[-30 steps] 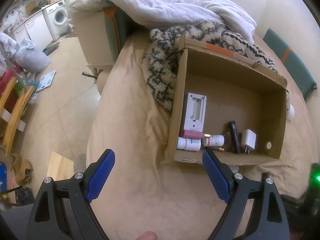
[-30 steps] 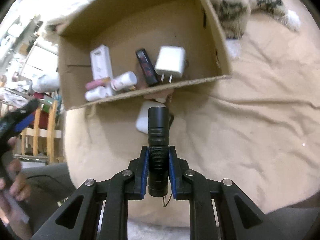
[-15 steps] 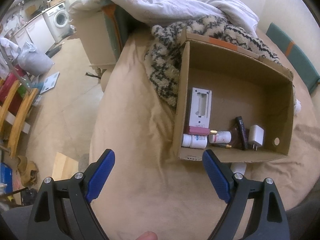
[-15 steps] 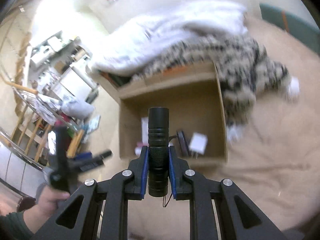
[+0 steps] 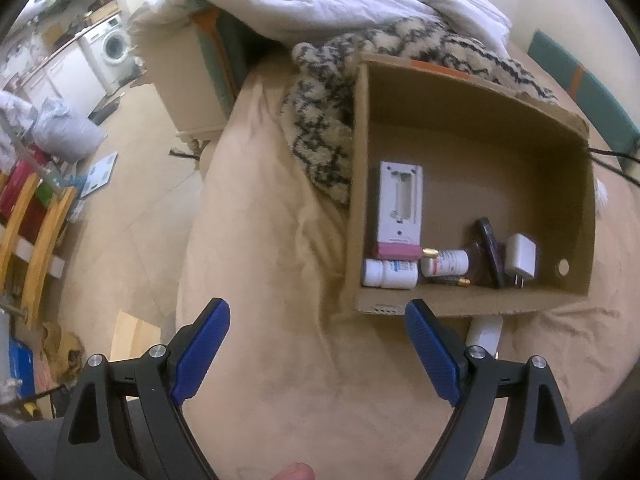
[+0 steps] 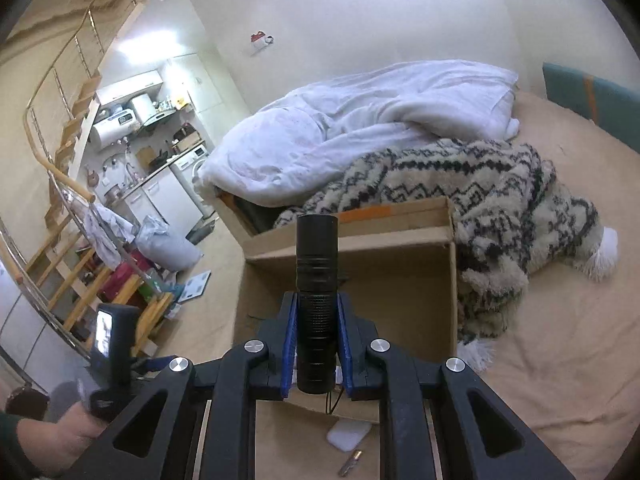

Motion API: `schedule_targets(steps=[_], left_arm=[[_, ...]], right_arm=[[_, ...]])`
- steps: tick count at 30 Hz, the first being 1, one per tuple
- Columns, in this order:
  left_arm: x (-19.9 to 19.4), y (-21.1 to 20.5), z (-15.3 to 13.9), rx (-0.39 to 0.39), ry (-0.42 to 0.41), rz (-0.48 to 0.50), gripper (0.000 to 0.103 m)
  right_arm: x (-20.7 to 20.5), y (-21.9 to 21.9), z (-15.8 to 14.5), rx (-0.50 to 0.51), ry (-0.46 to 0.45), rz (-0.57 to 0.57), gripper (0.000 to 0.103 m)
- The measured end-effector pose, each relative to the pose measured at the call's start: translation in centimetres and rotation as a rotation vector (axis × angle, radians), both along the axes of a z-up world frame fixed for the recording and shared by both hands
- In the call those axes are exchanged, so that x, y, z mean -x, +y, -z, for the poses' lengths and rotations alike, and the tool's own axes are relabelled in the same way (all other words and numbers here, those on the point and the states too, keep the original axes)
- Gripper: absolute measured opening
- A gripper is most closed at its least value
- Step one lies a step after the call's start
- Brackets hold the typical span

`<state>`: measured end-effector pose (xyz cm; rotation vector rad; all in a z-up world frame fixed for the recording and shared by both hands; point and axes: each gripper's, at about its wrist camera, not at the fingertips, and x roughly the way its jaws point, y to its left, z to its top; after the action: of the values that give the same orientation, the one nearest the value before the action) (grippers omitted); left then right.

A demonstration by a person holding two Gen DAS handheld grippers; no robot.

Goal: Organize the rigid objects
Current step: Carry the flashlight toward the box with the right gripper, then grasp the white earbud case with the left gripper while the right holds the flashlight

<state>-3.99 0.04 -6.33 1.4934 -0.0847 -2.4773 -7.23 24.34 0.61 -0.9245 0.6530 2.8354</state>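
A cardboard box (image 5: pixel 472 136) lies open on a beige bed. It holds a white device (image 5: pixel 400 204), two white pill bottles (image 5: pixel 390 274), a dark tube (image 5: pixel 491 252) and a white charger (image 5: pixel 520 260). My left gripper (image 5: pixel 316 344) is open and empty, just in front of the box. My right gripper (image 6: pixel 317 340) is shut on a black flashlight (image 6: pixel 316 280) and holds it level above the box (image 6: pixel 400 288). A white pad (image 6: pixel 347 436) and a small battery (image 6: pixel 350 462) lie on the bed in front of the box.
A patterned fleece blanket (image 6: pixel 500 208) and a white duvet (image 6: pixel 360 128) lie behind the box. A green headboard cushion (image 5: pixel 588 92) is at the right. Left of the bed is floor with a wooden rack (image 5: pixel 36 224), a bag (image 5: pixel 64 134) and a washing machine (image 5: pixel 114 46).
My right gripper has lifted and tilted up with the flashlight, from looking down into the box to looking across the room. My left gripper has shifted slightly left.
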Motion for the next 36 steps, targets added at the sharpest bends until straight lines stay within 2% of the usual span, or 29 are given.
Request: schedule_targets(steps=[2,5,10,14,18,25,29,31,35,36], left_arm=[[0.0,0.7,0.5,0.007,-0.005,0.028,0.088],[0.1,2.0,1.4,0.029,-0.02,0.058,0.088],[0.1,5.7,3.1,0.049,-0.046,0.106,0.088],[0.6,9.5,5.4,0.018,-0.075,0.145,0.088],[2.4,12.1,8.7,-0.016,-0.136,0.14,0.088],[5.3,14.8,12.9,0.055,-0.182,0.156,0.087],[6.5,14.7,13.8,0.058,-0.186,0.137,0.081],[6.7,14.8,14.0,0.044,-0.191,0.145,0.073],[6.9,15.1,13.9,-0.006,-0.197,0.181,0.039],[6.9,15.2,13.9,0.002,-0.199,0.184,0.039]], right_arm=[[0.1,0.6,0.5,0.039,-0.011,0.013,0.019],[0.1,0.7,-0.1,-0.009,-0.013,0.023,0.019],[0.3,2.0,0.6,0.067,-0.038,0.052,0.019],[0.5,2.5,0.7,0.091,-0.048,0.061,0.019],[0.3,2.8,0.9,0.103,-0.053,0.069,0.019],[0.0,3.5,0.9,0.13,-0.049,0.089,0.019],[0.1,3.4,0.7,0.133,-0.041,0.084,0.019],[0.1,3.3,0.7,0.134,-0.04,0.081,0.019],[0.3,3.3,0.7,0.134,-0.045,0.08,0.019],[0.3,3.3,0.7,0.134,-0.047,0.081,0.019]])
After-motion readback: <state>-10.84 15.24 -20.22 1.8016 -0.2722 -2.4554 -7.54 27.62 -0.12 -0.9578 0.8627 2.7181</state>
